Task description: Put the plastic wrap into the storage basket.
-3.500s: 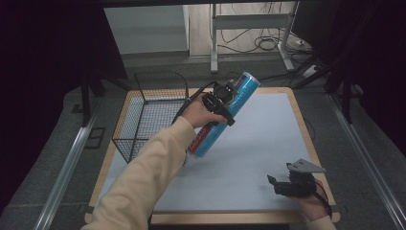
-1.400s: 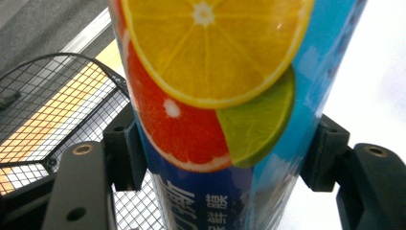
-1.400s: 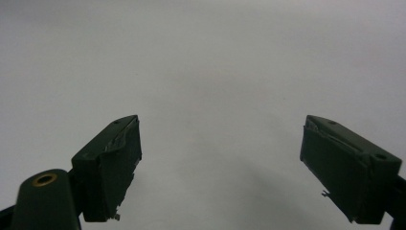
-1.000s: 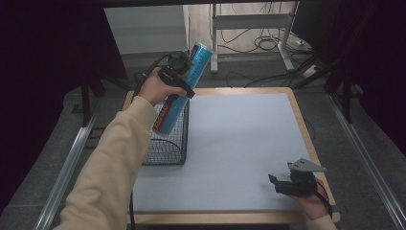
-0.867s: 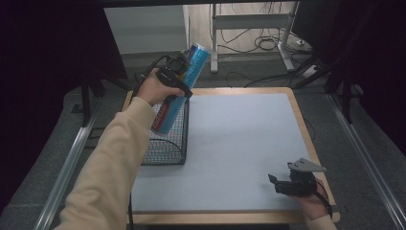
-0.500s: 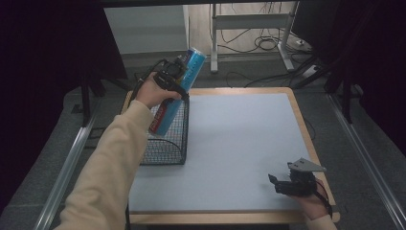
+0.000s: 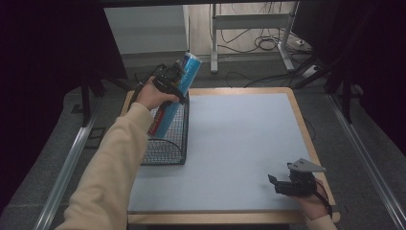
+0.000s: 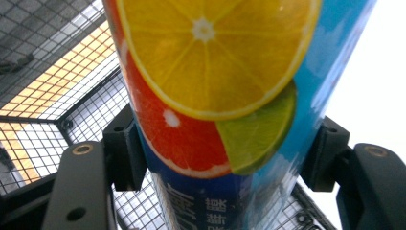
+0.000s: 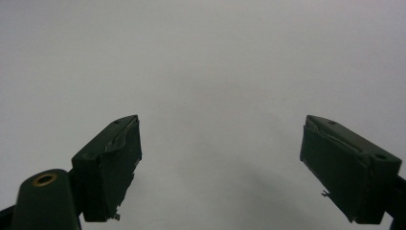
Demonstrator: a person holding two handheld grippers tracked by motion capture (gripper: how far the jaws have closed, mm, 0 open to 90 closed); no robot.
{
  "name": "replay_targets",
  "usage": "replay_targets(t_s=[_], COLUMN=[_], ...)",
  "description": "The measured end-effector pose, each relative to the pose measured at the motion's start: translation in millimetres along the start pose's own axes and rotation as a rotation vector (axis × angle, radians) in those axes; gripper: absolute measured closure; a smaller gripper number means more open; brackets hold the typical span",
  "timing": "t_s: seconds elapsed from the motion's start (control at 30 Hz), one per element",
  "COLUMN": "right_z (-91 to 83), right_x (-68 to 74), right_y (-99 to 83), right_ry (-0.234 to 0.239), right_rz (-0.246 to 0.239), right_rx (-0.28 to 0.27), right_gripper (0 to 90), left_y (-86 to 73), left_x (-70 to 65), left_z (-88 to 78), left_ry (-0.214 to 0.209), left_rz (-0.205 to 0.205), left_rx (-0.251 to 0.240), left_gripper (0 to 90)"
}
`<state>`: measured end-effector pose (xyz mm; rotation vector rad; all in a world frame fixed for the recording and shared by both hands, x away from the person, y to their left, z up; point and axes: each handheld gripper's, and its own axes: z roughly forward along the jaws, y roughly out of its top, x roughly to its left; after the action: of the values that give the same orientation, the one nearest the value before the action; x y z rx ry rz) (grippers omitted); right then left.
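1. One wide table takes up most of the high view: a pale grey mat with a wooden edge showing along the far, right and near sides.
2. Along the left part of that table stands a black wire basket, open at the top. In the left gripper view its mesh lies behind and below the jaws, with the wooden table edge showing through it.
3. A long sleeve in cream cloth reaches from the bottom of the high view up to the far end of the basket.
4. The tall blue tube is held tilted, its silver top leaning toward the far right and its lower end down inside the basket near the far right corner. In the left gripper view the tube carries printed slices of orange, red citrus and lime, with white lettering on dark blue lower down.
5. The left gripper is clamped on that tube near its upper half. In its own view the two black jaws of the left gripper press against the tube on either side.
6. The right gripper rests at the near right corner of the table, well apart from the basket, a grey three-cornered plate on top. In its own view the right gripper has its jaws spread wide over bare grey mat, holding nothing.
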<state>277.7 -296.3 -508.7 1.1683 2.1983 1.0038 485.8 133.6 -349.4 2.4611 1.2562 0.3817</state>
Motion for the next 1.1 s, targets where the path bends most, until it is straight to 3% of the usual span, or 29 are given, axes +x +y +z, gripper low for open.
replay_targets(t_s=[0.33,0.7,1.0,1.1], right_z=[0.5,-2.6,-3.1,-3.0], right_x=[-0.1,-0.8,-1.5,-2.6], right_y=[0.2,2.9,3.0,2.6], right_ry=[0.001,-0.004,-0.003,-0.005], right_rz=[-0.002,0.0,0.002,0.0], right_rx=[-0.003,-0.028,-0.029,-0.028], right_gripper=[14.4,14.4,14.4,14.4], left_y=[-4.5,-0.3,5.8,9.1], left_x=[8.5,10.7,20.9,24.4], left_z=[24.7,44.2,65.0,72.8], left_ry=[-0.001,0.021,0.053,0.088], left_rz=[-0.016,0.002,-0.022,0.001], left_rx=[0.03,0.05,0.09,0.131], left_gripper=[32.1,32.1,32.0,32.0])
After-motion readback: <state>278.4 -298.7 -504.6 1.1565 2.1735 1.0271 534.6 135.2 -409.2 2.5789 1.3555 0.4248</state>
